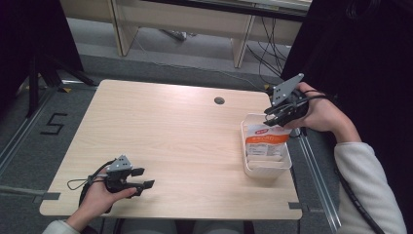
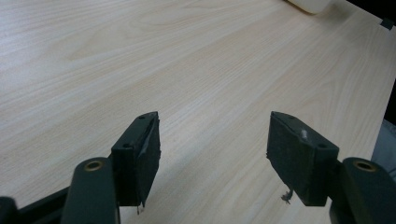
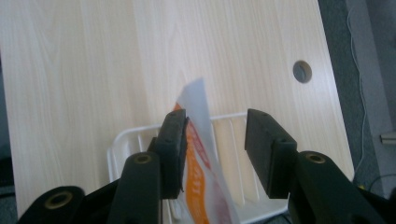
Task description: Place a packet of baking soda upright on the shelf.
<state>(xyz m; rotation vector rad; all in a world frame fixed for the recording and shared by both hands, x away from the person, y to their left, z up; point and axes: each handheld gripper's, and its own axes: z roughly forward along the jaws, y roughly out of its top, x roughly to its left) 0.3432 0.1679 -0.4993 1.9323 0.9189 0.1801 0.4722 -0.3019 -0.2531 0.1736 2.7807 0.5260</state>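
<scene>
A white and orange packet (image 1: 265, 141) stands in a white plastic basket (image 1: 267, 169) at the table's right edge. My right gripper (image 1: 277, 117) hovers at the packet's far top edge. In the right gripper view the jaws (image 3: 215, 126) stand apart with the packet (image 3: 200, 154) between them. It leans against the left pad, while the right pad is clear of it. The basket's rim (image 3: 125, 136) lies below. My left gripper (image 1: 143, 178) rests low over the bare wood near the front left, open, with nothing between its jaws (image 2: 212, 149).
The light wooden table (image 1: 170, 136) has a round cable hole (image 1: 219, 101) at the back, left of the basket. Beyond the table are a grey floor, cables and wooden furniture legs. Black curtains hang at both sides.
</scene>
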